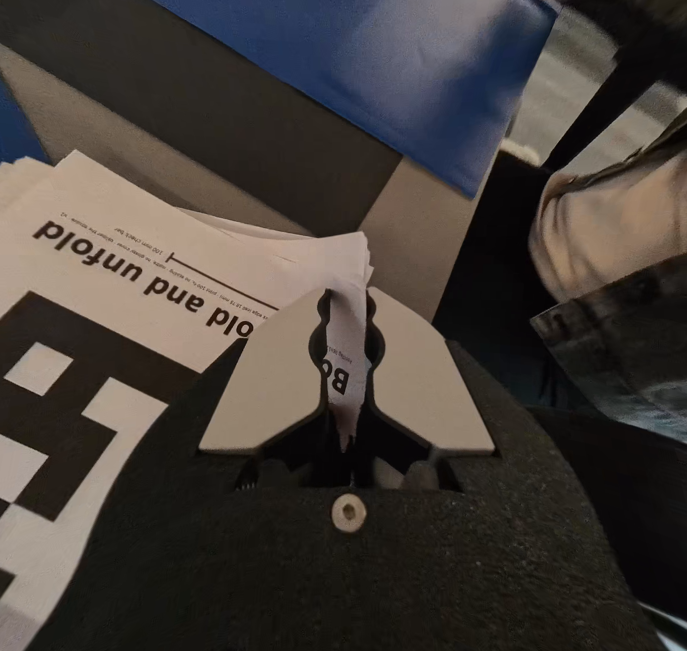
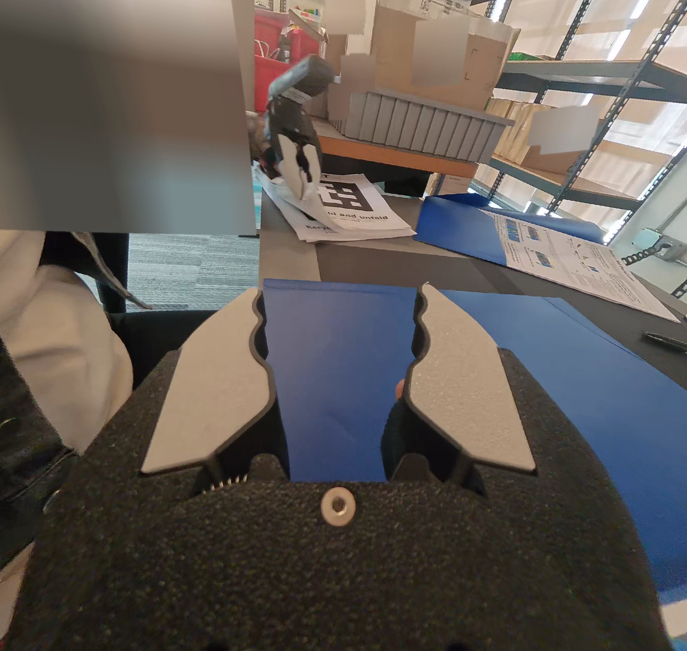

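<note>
My left gripper point(image 1: 347, 298) is shut on the corner of a white printed sheet point(image 1: 344, 358), lifted from a stack of white papers point(image 1: 122, 261) whose top page bears a black square marker. The same gripper point(image 2: 306, 191) shows far off in the right wrist view, pinching a sheet over that paper stack point(image 2: 357, 209). My right gripper point(image 2: 340, 291) is open and empty, its jaws wide apart just above a blue folder point(image 2: 334, 354) that lies flat on the dark table point(image 2: 371, 261).
A second blue folder point(image 2: 461, 224) with a printed sheet point(image 2: 580, 258) lies at the right. A black pen point(image 2: 665, 341) lies at the table's right edge. Behind stand a grey bin point(image 2: 420, 124), cardboard boxes point(image 2: 438, 49) and metal shelving point(image 2: 594, 75). A person's sleeve point(image 2: 63, 354) is at left.
</note>
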Tool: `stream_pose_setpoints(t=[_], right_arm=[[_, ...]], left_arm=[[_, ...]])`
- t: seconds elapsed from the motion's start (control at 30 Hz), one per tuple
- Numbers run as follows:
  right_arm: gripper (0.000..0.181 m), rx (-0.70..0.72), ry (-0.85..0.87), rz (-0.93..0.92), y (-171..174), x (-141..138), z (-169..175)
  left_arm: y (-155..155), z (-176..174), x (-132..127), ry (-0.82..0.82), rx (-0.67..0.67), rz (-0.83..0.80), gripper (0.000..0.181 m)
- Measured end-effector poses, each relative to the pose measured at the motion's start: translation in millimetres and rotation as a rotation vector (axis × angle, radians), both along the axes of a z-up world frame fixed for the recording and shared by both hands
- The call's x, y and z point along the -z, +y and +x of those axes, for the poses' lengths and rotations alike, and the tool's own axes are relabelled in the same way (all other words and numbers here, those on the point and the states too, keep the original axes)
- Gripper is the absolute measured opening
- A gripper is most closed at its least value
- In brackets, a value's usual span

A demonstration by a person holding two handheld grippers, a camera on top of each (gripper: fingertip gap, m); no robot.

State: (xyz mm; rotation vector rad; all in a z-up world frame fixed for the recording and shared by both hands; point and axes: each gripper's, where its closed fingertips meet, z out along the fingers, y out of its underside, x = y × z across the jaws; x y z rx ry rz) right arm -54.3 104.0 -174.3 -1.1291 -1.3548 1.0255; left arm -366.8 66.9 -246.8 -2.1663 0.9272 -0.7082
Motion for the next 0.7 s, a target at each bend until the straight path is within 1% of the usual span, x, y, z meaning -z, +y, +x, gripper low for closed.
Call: stream_pose_setpoints(t=[0.03, 0.13, 0.27, 0.37, 0.53, 0.7], right_arm=[[0.076, -0.014, -0.002, -0.003, -3, -1, -2], [0.074, -0.080, -0.040, -0.002, -15, -1, -13], [0.073, -0.210, -0.123, 0.024, -37, 3, -37], [0.073, -0.301, -0.172, 0.058, -51, 6, -59], [0.073, -0.439, -0.222, 0.093, -71, 10, -93], [0.073, -0.530, -0.232, 0.096, -85, 13, -120]], left_arm=[[2, -2, -4, -0.077, -0.019, -0.026, 0.016], [6, -9, -11, -0.268, -0.051, -0.107, 0.016], [6, -12, -14, -0.414, -0.036, -0.169, 0.016], [4, -12, -12, -0.470, -0.016, -0.205, 0.016], [3, -13, -12, -0.513, -0.005, -0.221, 0.016], [2, -12, -11, -0.554, 0.015, -0.297, 0.016]])
